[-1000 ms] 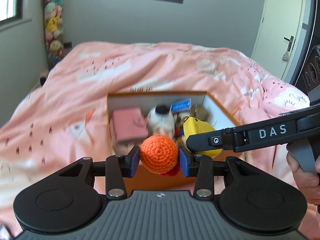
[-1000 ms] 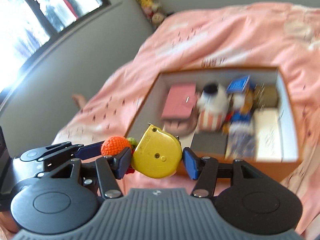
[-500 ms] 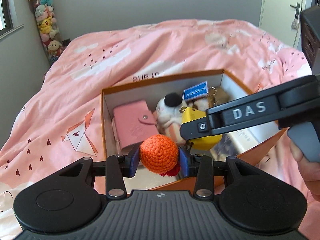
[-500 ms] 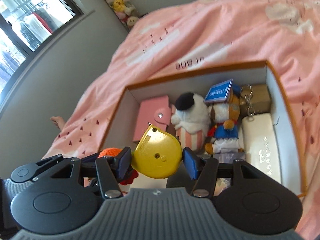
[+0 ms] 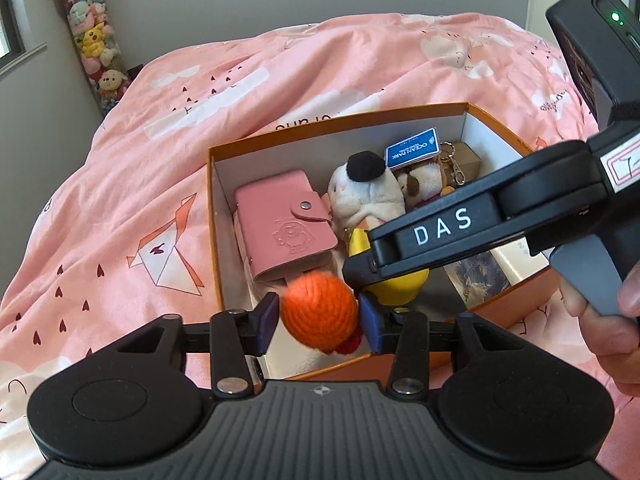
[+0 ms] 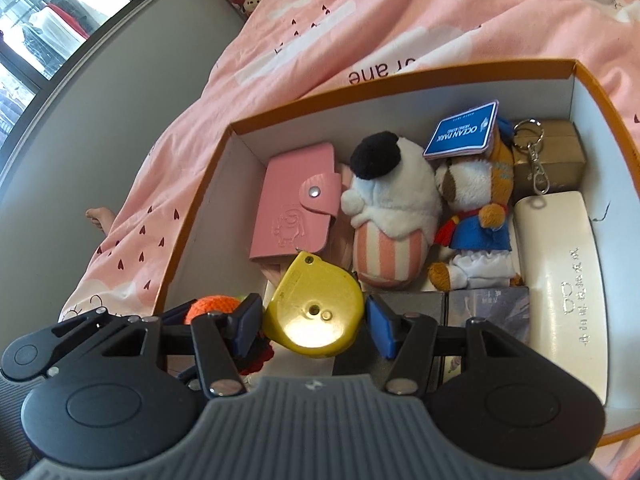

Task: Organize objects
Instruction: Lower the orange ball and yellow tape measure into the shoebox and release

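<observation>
Nearest, the left gripper [image 5: 319, 318] pinches the orange crochet ball [image 5: 320, 312] and the right gripper [image 6: 315, 316] clamps the yellow tape measure [image 6: 316, 306], both hovering over the near-left corner of the orange box [image 6: 400, 80] (bare floor below, pink wallet [image 6: 294, 208] beyond).

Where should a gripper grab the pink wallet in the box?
Probably the pink wallet is best taken across its two long edges, coming from above. It lies flat with its snap flap up, and the box wall on one side and the cupcake plush on the other block any sideways approach.
</observation>
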A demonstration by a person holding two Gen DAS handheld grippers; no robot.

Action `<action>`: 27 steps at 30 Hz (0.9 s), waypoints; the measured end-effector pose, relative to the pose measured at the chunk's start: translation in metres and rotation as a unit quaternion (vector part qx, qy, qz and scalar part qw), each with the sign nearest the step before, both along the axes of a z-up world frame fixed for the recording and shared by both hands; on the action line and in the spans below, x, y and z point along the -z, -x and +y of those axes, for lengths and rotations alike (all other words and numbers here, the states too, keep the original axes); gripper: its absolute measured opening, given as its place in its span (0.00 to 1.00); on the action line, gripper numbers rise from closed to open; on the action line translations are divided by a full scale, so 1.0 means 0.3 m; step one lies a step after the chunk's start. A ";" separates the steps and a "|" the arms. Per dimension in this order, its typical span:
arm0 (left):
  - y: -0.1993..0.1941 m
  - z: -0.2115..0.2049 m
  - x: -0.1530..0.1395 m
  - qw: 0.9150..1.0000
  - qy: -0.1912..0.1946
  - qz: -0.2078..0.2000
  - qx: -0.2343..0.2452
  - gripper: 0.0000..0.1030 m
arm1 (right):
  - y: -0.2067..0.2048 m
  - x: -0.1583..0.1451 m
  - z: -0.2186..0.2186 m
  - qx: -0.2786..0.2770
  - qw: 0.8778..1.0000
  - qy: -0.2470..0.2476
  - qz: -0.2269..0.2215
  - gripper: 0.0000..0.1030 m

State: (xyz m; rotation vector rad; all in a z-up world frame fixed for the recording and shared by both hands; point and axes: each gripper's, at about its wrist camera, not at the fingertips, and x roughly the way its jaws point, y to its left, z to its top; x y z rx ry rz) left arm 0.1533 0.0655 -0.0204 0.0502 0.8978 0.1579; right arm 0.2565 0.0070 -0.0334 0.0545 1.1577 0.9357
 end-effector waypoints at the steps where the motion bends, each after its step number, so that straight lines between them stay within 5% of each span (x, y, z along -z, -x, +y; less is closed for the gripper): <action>1: 0.003 0.003 0.001 1.000 -0.001 -0.002 -0.001 0.55 | 0.000 0.002 0.003 -0.001 1.000 0.001 0.000 0.57; 6: 0.023 0.022 -0.003 1.000 0.011 -0.019 -0.008 0.66 | 0.004 0.006 0.018 -0.004 1.000 0.005 0.001 0.57; 16: 0.100 0.085 -0.077 0.993 0.065 -0.086 -0.044 0.69 | -0.009 0.002 0.076 0.006 1.000 0.016 0.008 0.57; 27: 0.116 0.135 -0.053 0.990 0.071 -0.084 -0.084 0.72 | -0.007 0.032 0.117 0.003 0.999 0.025 0.025 0.55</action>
